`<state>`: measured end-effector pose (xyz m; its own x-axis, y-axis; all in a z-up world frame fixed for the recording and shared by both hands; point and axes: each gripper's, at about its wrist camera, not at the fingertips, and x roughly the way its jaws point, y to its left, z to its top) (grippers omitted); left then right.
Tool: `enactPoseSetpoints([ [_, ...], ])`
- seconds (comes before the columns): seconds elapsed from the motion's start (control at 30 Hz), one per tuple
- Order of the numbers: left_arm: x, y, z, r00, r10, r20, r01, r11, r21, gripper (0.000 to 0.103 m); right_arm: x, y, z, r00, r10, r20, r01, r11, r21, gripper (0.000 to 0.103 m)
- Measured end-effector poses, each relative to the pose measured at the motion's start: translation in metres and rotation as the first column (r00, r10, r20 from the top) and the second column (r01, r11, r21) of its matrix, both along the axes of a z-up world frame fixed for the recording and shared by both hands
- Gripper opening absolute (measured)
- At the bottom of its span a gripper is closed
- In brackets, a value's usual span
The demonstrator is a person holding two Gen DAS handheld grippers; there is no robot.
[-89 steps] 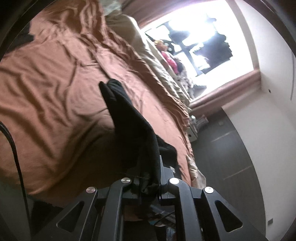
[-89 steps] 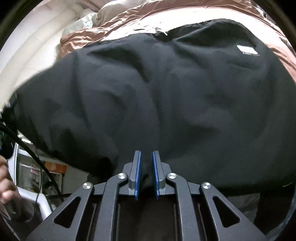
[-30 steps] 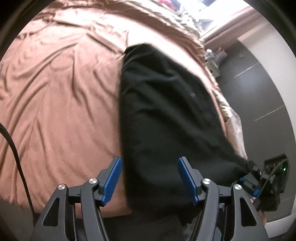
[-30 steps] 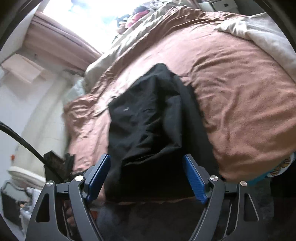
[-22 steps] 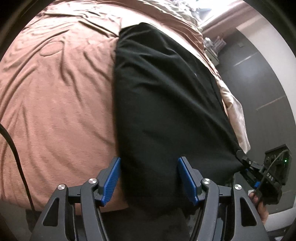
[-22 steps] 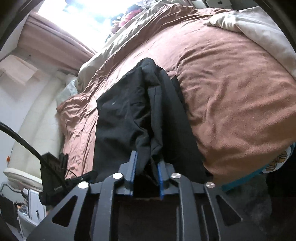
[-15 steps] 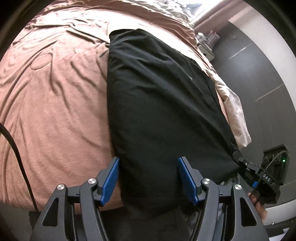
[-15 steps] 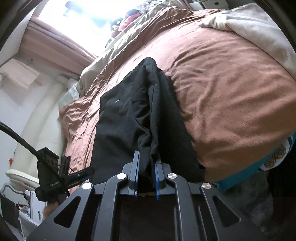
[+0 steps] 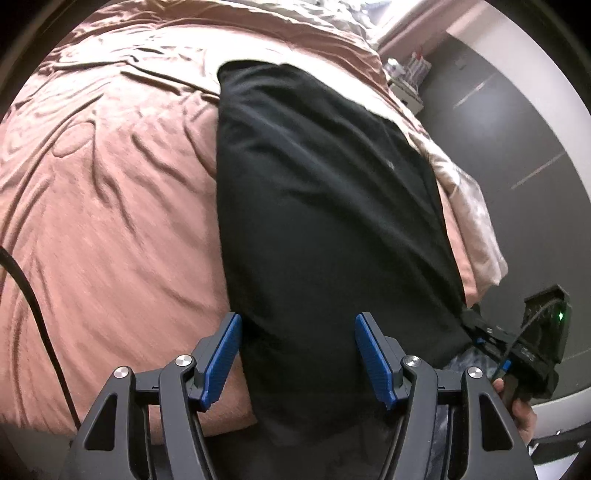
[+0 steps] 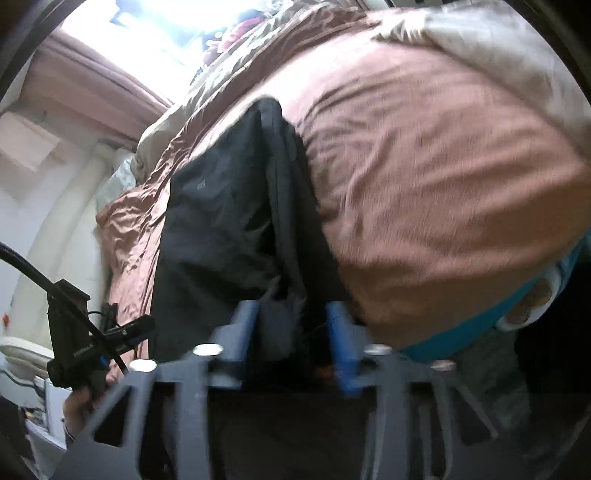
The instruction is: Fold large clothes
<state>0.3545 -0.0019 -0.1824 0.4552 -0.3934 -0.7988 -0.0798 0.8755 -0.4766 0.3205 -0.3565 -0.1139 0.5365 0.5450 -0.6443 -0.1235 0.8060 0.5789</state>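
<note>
In the left wrist view, the black garment (image 9: 325, 206) lies on the brown bed cover (image 9: 110, 192) as a long strip. Its long way runs from the near edge of the bed, where the left gripper (image 9: 297, 356) is, up toward the far side. The near end of the garment hangs a little over the bed edge and sits right between the two blue pads (image 9: 221, 356). The left gripper is spread wide and holds nothing. It is low, at the bed edge, and points along the garment. At the right side of the garment's near end, the right gripper's body (image 9: 532, 343) shows, with some of the person's fingers under it. In the right wrist view, the same black garment (image 10: 229, 221) lies on the brown bed cover (image 10: 424, 177) and runs away from the right gripper (image 10: 293, 332) toward the bright window (image 10: 162, 26). It looks folded over along its length, with a ridge down the middle. The picture is blurry here. The right gripper's blue pads stand apart, with the garment's near end in the gap, and they do not look pressed on the cloth. The left gripper's body (image 10: 85, 339) shows at the left side of the garment. Both grippers are at the near end, so a fold would likely go from this end toward the far end.
</note>
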Motion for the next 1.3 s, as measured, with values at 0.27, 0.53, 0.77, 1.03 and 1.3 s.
enactPoseSetpoints([
  [0.27, 0.023, 0.029, 0.004, 0.998, 0.065, 0.013, -0.064, 0.997, -0.031, 0.066, 0.044, -0.002, 0.025, 0.998, 0.06, 0.025, -0.06, 0.998, -0.009, 0.07],
  [0.53, 0.059, 0.045, 0.001, 0.995, 0.094, 0.015, -0.093, 0.994, -0.063, 0.066, 0.127, 0.02, 0.016, 0.984, 0.176, -0.037, -0.176, 0.984, 0.003, 0.078],
  [0.77, 0.093, 0.049, -0.011, 0.996, 0.091, -0.012, -0.092, 0.992, -0.083, 0.066, 0.193, 0.026, -0.007, 0.966, 0.232, -0.116, -0.225, 0.972, 0.07, 0.078],
  [1.03, 0.121, 0.051, -0.021, 0.996, 0.088, -0.024, -0.09, 0.99, -0.106, 0.066, 0.23, 0.031, -0.03, 0.94, 0.313, -0.136, -0.288, 0.942, 0.171, 0.078],
  [1.3, 0.136, 0.044, -0.023, 0.995, 0.099, -0.025, -0.101, 0.991, -0.092, 0.066, 0.261, 0.056, -0.044, 0.905, 0.401, -0.145, -0.36, 0.901, 0.241, 0.076],
])
